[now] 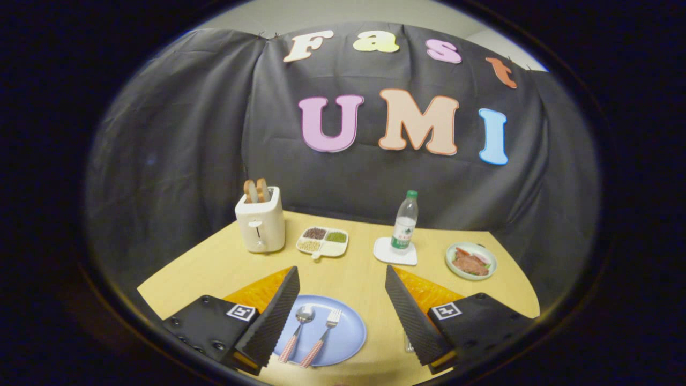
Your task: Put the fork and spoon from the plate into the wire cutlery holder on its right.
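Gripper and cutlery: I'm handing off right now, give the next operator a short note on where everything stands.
Gripper: open, fingers spread wide, holding nothing, hovering over the near table edge.
Blue plate: between the fingers, slightly toward the left one.
Spoon and fork: both lie on the plate side by side, spoon on the left, heads pointing away, handles toward you.
Wire cutlery holder: a bit of wire peeks out by the right finger; mostly hidden, so confirm its position.
Done: nothing moved yet.
Left: grasp each utensil and drop it into the holder.
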Available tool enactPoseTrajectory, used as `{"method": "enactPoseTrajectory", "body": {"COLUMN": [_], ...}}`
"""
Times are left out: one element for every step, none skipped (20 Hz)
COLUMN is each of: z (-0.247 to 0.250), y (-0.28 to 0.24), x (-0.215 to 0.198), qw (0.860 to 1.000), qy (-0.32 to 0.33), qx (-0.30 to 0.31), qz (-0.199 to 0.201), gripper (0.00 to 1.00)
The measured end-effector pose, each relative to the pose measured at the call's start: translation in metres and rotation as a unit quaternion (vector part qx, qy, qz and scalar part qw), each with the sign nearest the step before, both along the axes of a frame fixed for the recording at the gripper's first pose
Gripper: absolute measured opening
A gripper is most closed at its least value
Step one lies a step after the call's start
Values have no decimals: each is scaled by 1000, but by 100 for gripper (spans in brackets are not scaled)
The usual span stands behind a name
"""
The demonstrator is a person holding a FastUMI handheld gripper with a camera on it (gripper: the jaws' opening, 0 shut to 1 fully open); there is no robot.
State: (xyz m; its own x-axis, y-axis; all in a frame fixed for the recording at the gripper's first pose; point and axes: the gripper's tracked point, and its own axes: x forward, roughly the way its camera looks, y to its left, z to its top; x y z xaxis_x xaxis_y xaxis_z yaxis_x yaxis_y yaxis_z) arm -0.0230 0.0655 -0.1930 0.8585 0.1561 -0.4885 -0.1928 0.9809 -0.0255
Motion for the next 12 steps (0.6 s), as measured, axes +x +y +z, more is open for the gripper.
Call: {"method": "enactPoseTrajectory", "body": {"z": [-11, -20, -29, -37, -47, -56, -68, -78, -90, -100, -111, -118], "y": [0, 0, 0, 0, 1, 1, 0, 0, 0, 0, 2, 1], "x": [-2, -5, -9, -11, -14, -16, -20, -23, -28, -33, -38, -43], "qw": [1000, 1000, 999, 999, 998, 997, 996, 995, 993, 992, 990, 988], "qy": [12, 24, 35, 47, 57, 69, 82, 96, 109, 124, 138, 150], "qx": [-2, -7, -11, -16, -22, -25, -28, -30, -32, -35, -35, -36], "qz": [0, -1, -1, 0, 2, 3, 4, 4, 3, 3, 3, 3], "gripper": [100, 100, 100, 100, 100, 100, 100, 100, 100, 100, 100, 100]}}
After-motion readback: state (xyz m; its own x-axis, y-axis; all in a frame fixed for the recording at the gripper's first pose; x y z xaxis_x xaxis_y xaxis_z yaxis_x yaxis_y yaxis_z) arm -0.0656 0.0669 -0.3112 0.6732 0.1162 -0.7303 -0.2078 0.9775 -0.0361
